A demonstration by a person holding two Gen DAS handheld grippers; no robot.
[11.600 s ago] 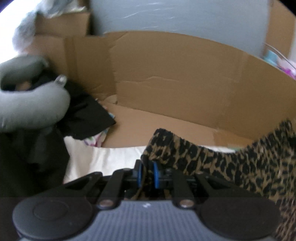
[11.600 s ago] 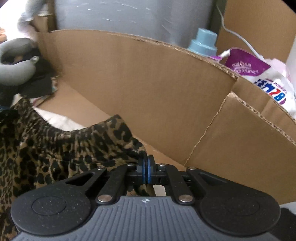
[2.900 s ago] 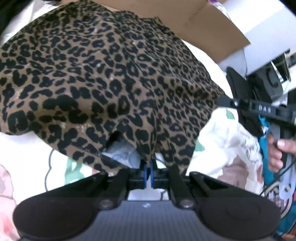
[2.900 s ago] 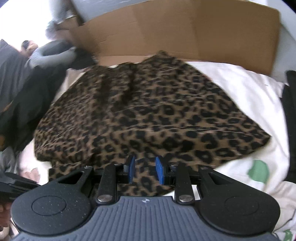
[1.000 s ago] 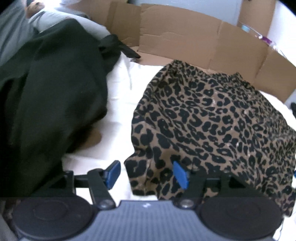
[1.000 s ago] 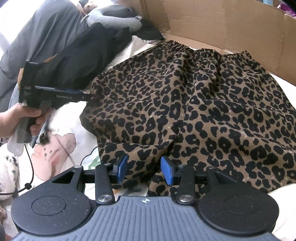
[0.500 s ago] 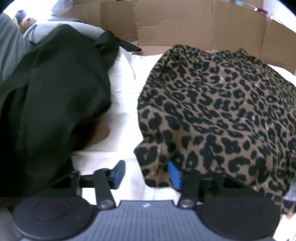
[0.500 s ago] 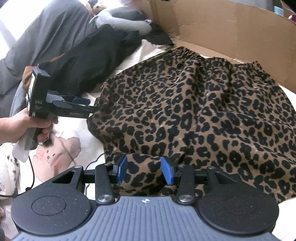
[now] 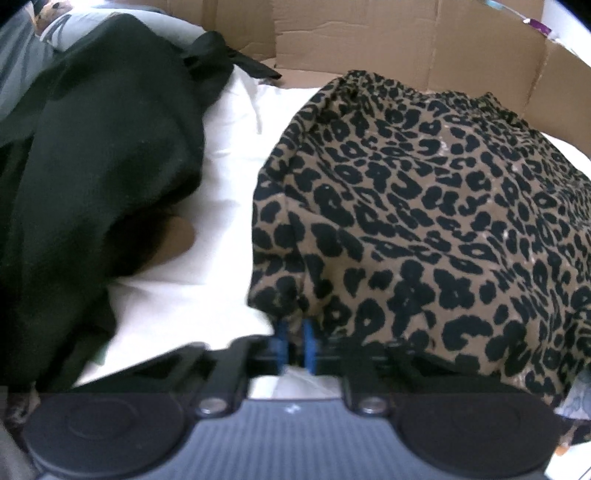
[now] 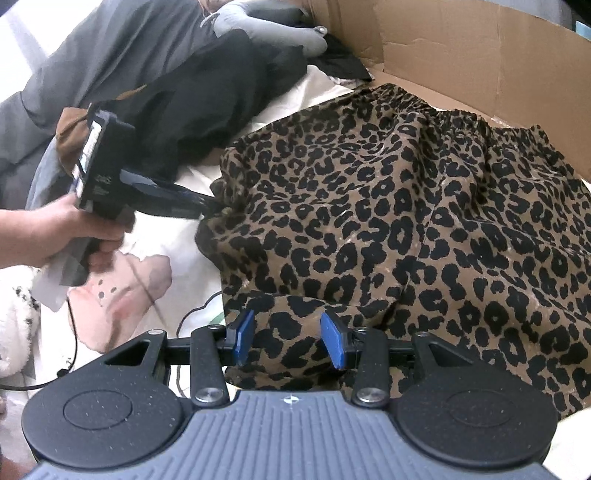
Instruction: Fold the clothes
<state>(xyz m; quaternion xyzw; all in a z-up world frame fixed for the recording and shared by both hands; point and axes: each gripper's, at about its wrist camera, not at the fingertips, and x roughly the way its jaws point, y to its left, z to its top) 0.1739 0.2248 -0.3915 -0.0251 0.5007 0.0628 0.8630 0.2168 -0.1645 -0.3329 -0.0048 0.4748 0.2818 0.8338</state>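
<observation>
A leopard-print skirt [image 9: 424, 229] lies spread on the white sheet [image 9: 229, 147], with its gathered waistband towards the cardboard wall. My left gripper [image 9: 295, 343] is at the skirt's near left corner. Its jaws are closing, and the blue pads pinch the hem between them. The right wrist view shows that same gripper [image 10: 214, 206], held by a hand [image 10: 55, 229], biting the left edge of the skirt [image 10: 388, 221]. My right gripper [image 10: 290, 341] hovers over the near hem. It is open, its blue pads stand apart, and fabric lies below the gap.
A heap of black clothing [image 9: 92, 166] lies left of the skirt, with grey fabric [image 10: 273, 29] behind it. A cardboard wall [image 9: 369, 40] borders the far side. A thin cable [image 10: 74, 332] trails over the printed bedding at the near left.
The left jaws went from wide apart to pinched on the skirt's corner hem, and that corner has bunched up. The right gripper edged in over the near hem with its gap unchanged.
</observation>
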